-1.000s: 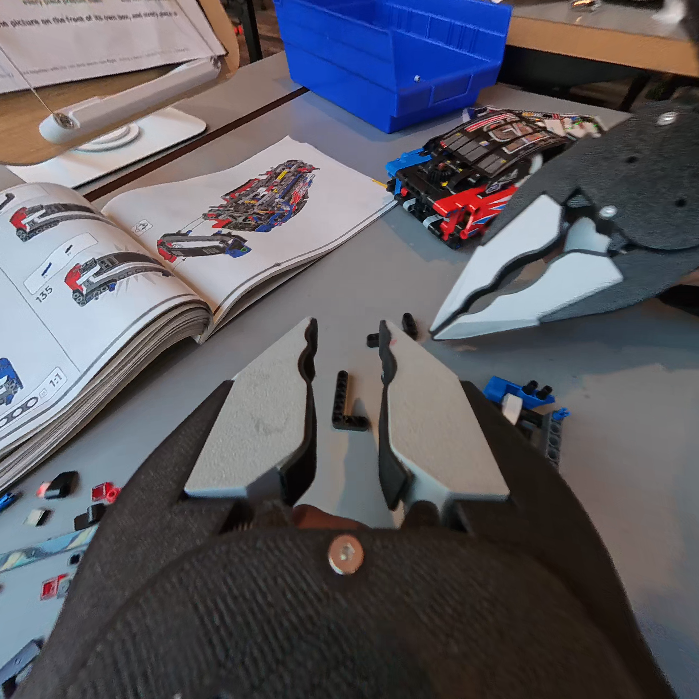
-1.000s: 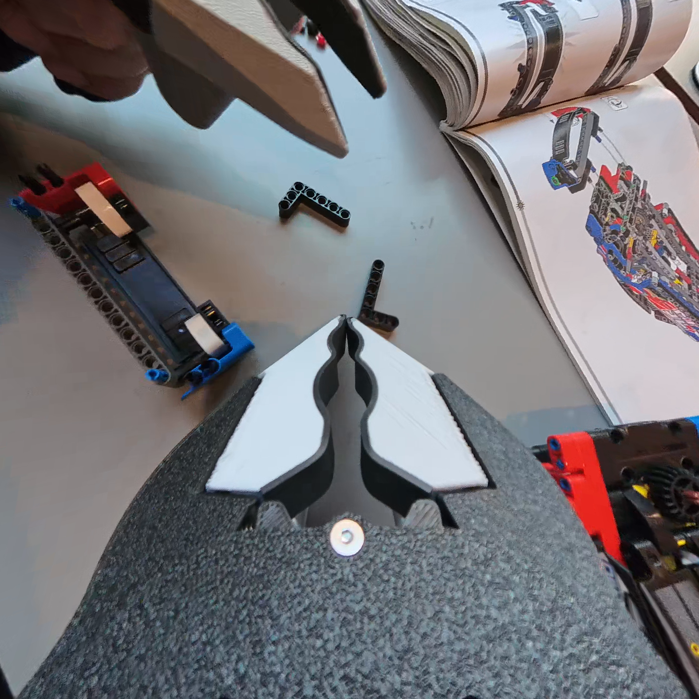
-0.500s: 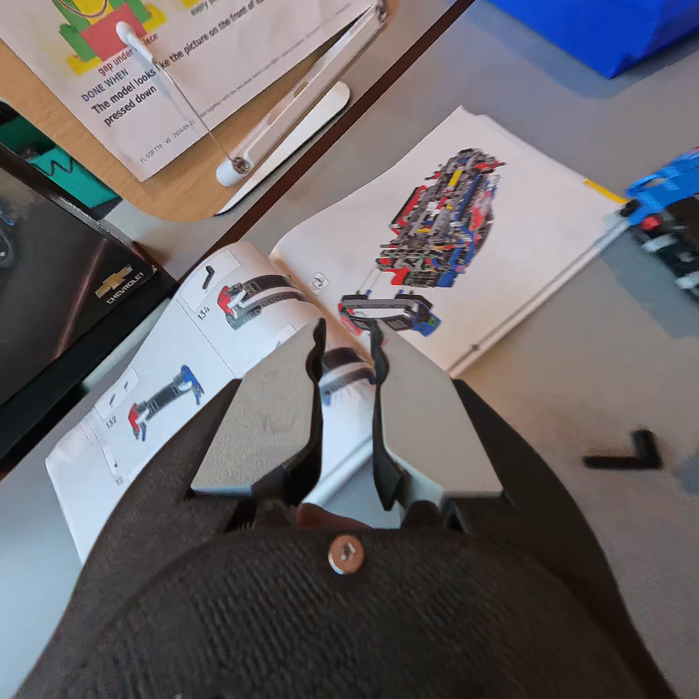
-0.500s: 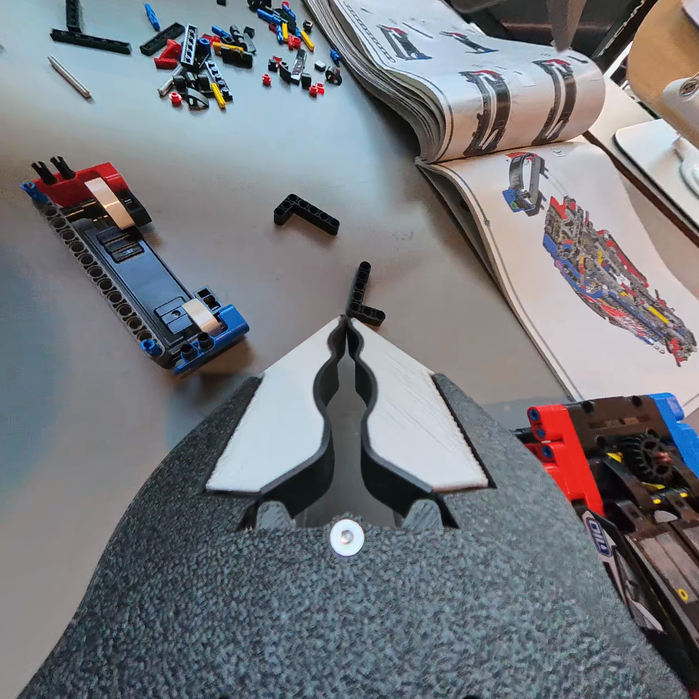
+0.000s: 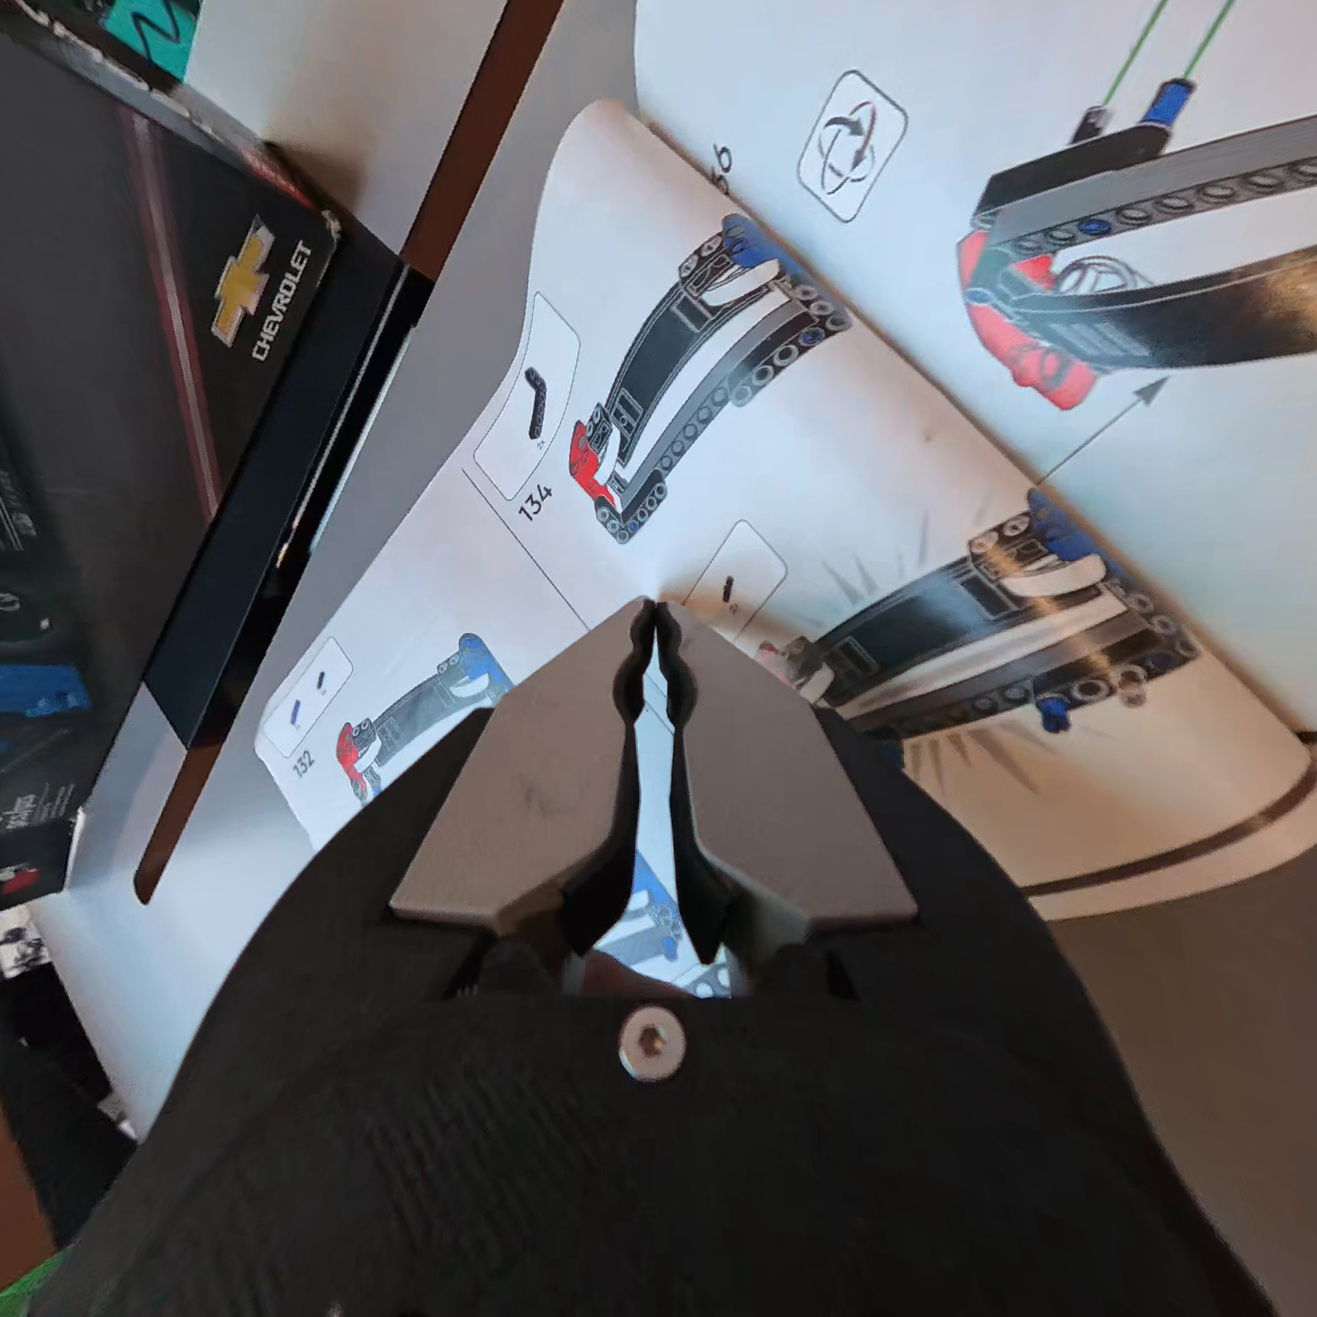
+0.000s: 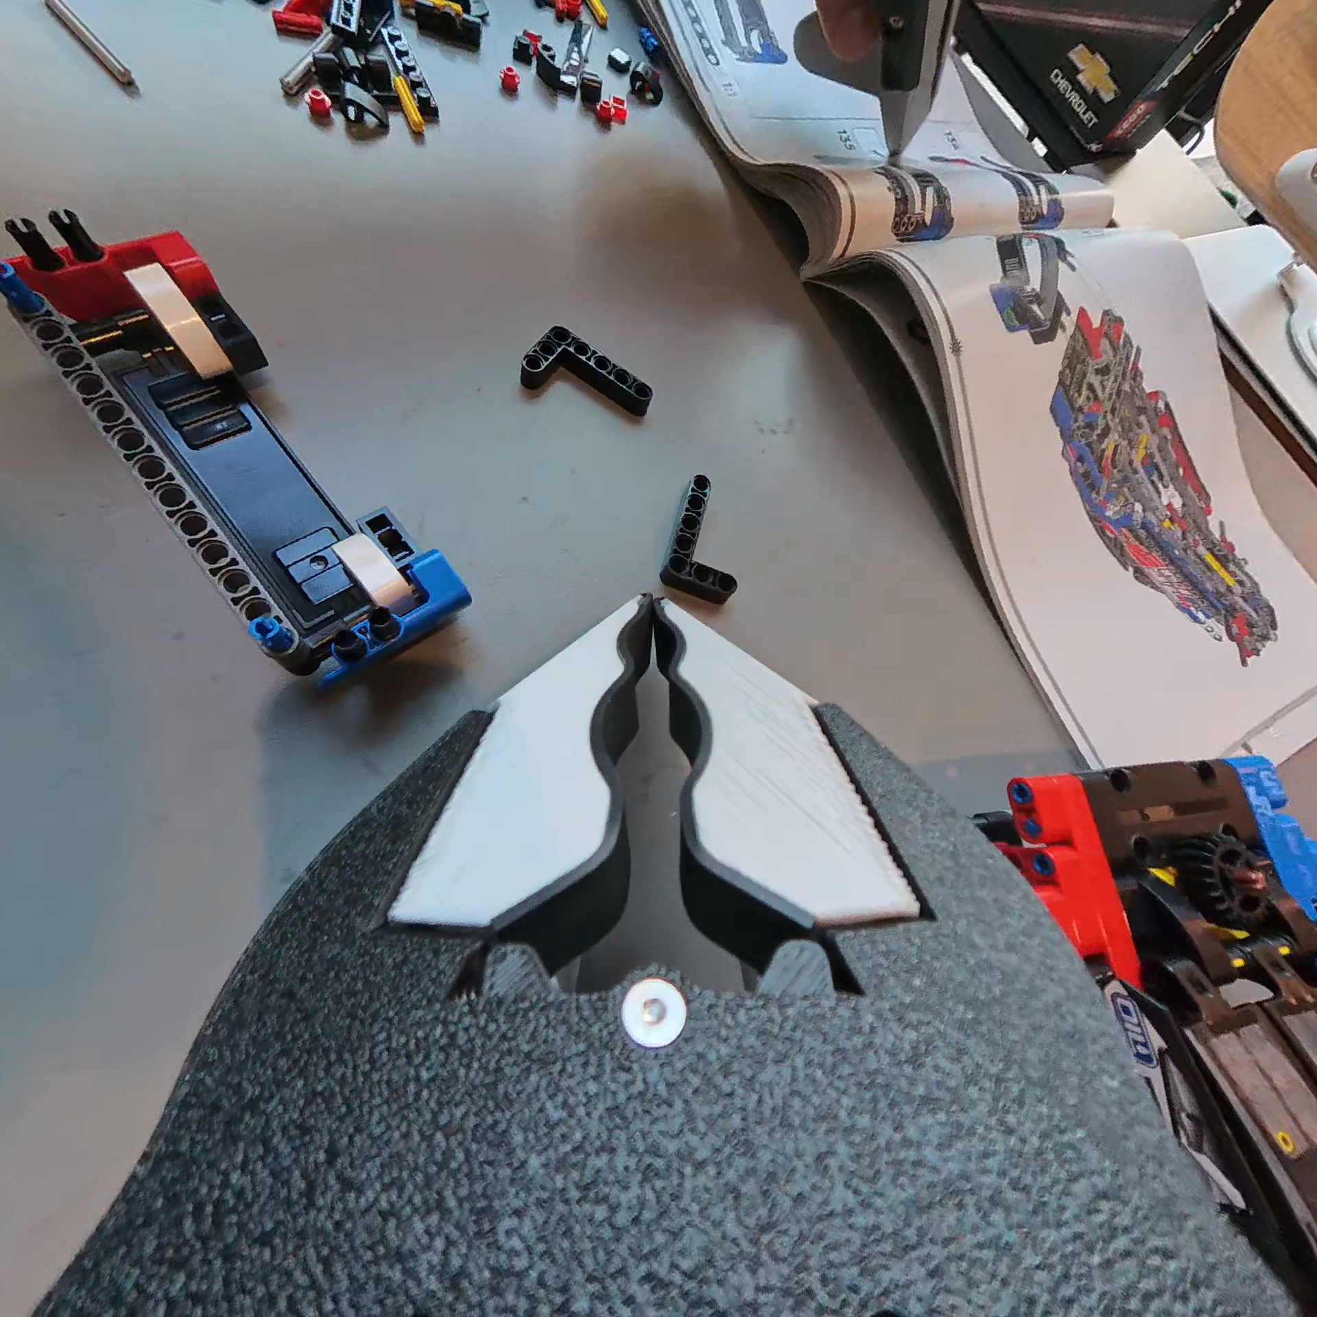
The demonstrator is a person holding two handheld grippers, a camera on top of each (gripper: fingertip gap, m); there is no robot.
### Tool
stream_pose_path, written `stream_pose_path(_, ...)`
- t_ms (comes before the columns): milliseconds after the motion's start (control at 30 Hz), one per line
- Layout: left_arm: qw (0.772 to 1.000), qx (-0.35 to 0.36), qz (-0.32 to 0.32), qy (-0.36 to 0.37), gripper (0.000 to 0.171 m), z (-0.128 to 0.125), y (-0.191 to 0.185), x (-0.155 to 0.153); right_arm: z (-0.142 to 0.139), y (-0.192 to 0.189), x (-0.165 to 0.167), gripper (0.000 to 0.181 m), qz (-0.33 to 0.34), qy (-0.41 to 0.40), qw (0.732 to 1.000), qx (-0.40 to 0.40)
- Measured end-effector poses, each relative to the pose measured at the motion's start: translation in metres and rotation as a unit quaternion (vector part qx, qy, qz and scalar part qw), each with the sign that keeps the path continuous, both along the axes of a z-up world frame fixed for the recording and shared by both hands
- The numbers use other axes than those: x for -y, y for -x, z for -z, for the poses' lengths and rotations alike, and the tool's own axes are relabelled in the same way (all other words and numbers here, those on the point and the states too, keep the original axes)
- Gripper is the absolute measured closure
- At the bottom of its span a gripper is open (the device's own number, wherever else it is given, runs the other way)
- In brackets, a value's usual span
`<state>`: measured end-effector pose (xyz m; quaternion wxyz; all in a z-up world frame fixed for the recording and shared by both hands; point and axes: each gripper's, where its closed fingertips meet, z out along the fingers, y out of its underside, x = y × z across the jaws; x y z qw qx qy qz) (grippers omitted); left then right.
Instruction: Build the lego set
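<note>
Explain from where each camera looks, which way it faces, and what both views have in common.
Left wrist view: sits on the left gripper, looks down close at the open manual; its own shut fingers show, a black box to the left.
Right wrist view: sits on the right gripper, looks across the grey table at two black L-beams, the door panel and loose parts; its shut fingers show.
Shared: the manual, the box, and the left gripper, tip on the page.

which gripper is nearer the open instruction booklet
Left. The left gripper is shut with its tips right at the instruction booklet page; the right gripper is off over the table beside it.
</note>
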<state>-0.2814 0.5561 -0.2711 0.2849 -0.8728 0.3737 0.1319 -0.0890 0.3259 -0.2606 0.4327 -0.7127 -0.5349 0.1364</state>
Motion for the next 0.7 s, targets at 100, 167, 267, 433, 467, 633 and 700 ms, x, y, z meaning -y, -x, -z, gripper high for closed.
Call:
stream_pose_path(100, 1.0, 0.01, -0.001, -0.001, 0.171, 0.0, 0.0, 0.001, 0.002, 0.0, 0.0, 0.181, -0.001, 0.007, 1.0, 0.003)
stream_pose_path(167, 1.0, 0.004, 0.004, -0.006, 0.171, -0.001, 0.0, 0.001, 0.003, 0.0, 0.0, 0.181, -0.001, 0.01, 1.0, 0.004)
stream_pose_path(267, 1.0, 0.0, 0.005, -0.011, 0.171, -0.002, 0.0, 0.001, 0.004, 0.0, 0.0, 0.181, 0.001, 0.013, 1.0, 0.007)
stream_pose_path(433, 1.0, 0.022, -0.014, -0.005, 0.171, -0.005, 0.008, 0.006, 0.004, -0.001, -0.002, 0.181, 0.005, 0.015, 1.0, 0.006)
stream_pose_path(467, 1.0, 0.025, -0.019, -0.001, 0.171, -0.006, 0.011, 0.009, 0.004, -0.001, -0.002, 0.181, 0.006, 0.015, 1.0, 0.006)
stream_pose_path(633, 0.999, 0.022, -0.028, -0.002, 0.168, -0.011, 0.027, 0.024, 0.004, -0.001, -0.003, 0.181, 0.008, 0.016, 1.0, 0.005)
stream_pose_path(700, 0.999, 0.022, -0.036, -0.001, 0.161, -0.016, 0.034, 0.032, 0.004, -0.001, -0.003, 0.18, 0.009, 0.017, 1.0, 0.004)
